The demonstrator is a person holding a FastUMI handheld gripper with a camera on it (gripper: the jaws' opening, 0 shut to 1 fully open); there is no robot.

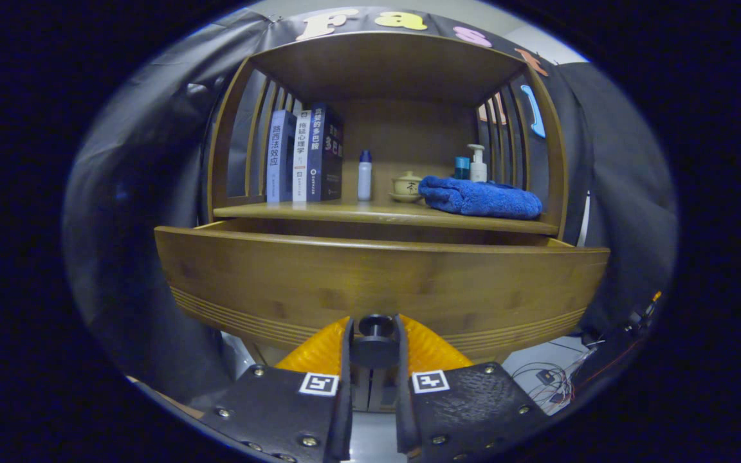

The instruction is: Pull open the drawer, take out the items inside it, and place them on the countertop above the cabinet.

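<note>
Dim booth — black cloth wall (139, 193), pale floor (538, 360).

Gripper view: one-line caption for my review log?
Gripper shut on the drawer knob, drawer pulled partly open below the countertop.

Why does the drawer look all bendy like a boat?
Gripper view: the fisheye lens bows the straight drawer front and leans the cabinet's posts inward; light is dim and even, without glare; the gripper, fingers shut on the drawer knob, looks huge because it is close.
</note>
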